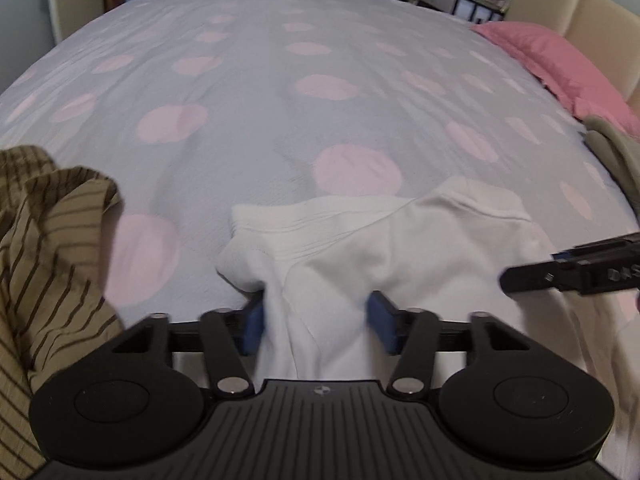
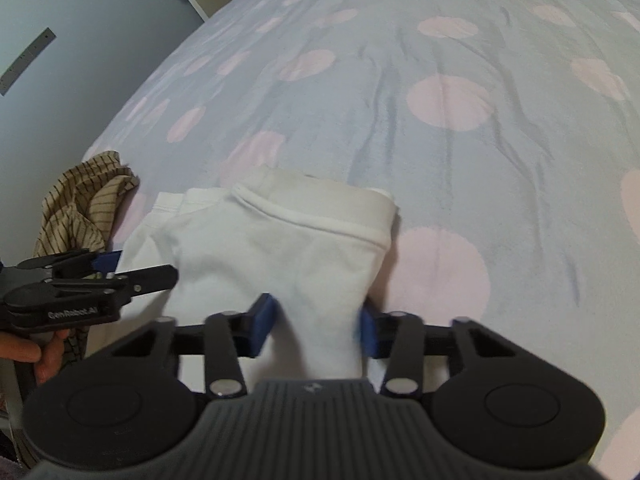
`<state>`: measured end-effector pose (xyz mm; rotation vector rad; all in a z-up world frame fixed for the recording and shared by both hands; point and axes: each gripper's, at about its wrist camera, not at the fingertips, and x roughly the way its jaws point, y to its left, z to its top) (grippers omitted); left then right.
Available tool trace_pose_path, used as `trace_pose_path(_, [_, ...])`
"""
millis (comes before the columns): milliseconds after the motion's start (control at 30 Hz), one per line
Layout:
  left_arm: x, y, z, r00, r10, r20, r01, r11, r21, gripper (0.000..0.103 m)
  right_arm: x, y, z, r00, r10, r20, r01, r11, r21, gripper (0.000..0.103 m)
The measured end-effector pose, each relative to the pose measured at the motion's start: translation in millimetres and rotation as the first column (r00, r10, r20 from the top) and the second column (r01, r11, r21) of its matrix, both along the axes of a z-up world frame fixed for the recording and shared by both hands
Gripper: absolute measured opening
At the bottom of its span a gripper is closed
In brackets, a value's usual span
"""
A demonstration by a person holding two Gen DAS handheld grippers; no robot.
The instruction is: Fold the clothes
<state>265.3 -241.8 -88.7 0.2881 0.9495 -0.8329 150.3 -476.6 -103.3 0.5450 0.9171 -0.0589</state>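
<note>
A white garment (image 1: 360,248) lies partly folded on the bed near the front edge; it also shows in the right wrist view (image 2: 280,248). My left gripper (image 1: 318,320) has its blue pads (image 1: 254,322) on either side of a bunch of the white cloth. My right gripper (image 2: 316,328) has its blue pads (image 2: 262,324) on either side of another bunch of the same garment. The jaws of both stand fairly wide with cloth between them. The right gripper shows at the right edge of the left wrist view (image 1: 568,272), and the left one at the left of the right wrist view (image 2: 116,276).
A brown striped shirt (image 1: 48,260) is heaped at the left, also seen in the right wrist view (image 2: 84,208). The bed cover (image 1: 320,80) is pale blue with pink dots. A pink pillow (image 1: 552,60) and a grey-green garment (image 1: 616,152) lie at the right.
</note>
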Motion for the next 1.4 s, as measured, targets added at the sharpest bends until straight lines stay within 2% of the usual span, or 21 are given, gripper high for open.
trace_pose_path(33, [0, 1, 2, 1.000, -0.001, -0.001, 0.001, 1.000, -0.006, 0.027, 0, -2, -1, 1.000, -0.003, 0.009, 0.003, 1.000, 0.020, 0.018])
trace_pose_path(133, [-2, 2, 7, 1.000, -0.003, 0.001, 0.003, 1.000, -0.018, 0.013, -3, -4, 0, 0.999, -0.024, 0.022, 0.022, 0.998, 0.064, 0.014])
trace_pose_path(200, [-4, 3, 13, 1.000, -0.007, 0.009, 0.007, 0.999, -0.031, 0.011, -5, -3, 4, 0.999, -0.028, 0.036, 0.026, 0.998, 0.062, 0.014])
trace_pose_path(433, [-30, 17, 59, 0.995, -0.016, 0.099, 0.029, 0.992, -0.125, 0.009, -24, 11, 48, 0.990, 0.003, 0.139, -0.005, 1.000, 0.011, 0.013])
trace_pose_path(700, [-73, 44, 120, 0.976, -0.002, 0.218, 0.056, 0.969, -0.242, 0.009, -69, 32, 110, 0.960, 0.031, 0.279, -0.008, 0.996, -0.083, 0.013])
trace_pose_path(900, [-109, 58, 165, 0.951, -0.004, 0.309, 0.107, 0.942, -0.317, 0.009, -112, 46, 161, 0.922, 0.045, 0.383, 0.015, 0.988, -0.153, 0.013])
trace_pose_path(1000, [-129, 59, 184, 0.928, -0.024, 0.372, 0.157, 0.931, -0.331, 0.009, -138, 51, 184, 0.902, 0.055, 0.429, 0.034, 0.980, -0.197, 0.013])
trace_pose_path(1100, [-147, 56, 202, 0.909, -0.038, 0.415, 0.199, 0.914, -0.354, 0.009, -164, 51, 204, 0.883, 0.057, 0.466, 0.064, 0.969, -0.239, 0.013])
trace_pose_path(1267, [-179, 47, 231, 0.891, -0.054, 0.451, 0.265, 0.869, -0.418, 0.008, -206, 44, 238, 0.852, 0.050, 0.521, 0.128, 0.946, -0.298, 0.013])
trace_pose_path(1400, [-203, 28, 255, 0.875, -0.106, 0.473, 0.334, 0.838, -0.432, 0.008, -246, 31, 266, 0.834, 0.053, 0.549, 0.170, 0.922, -0.347, 0.013])
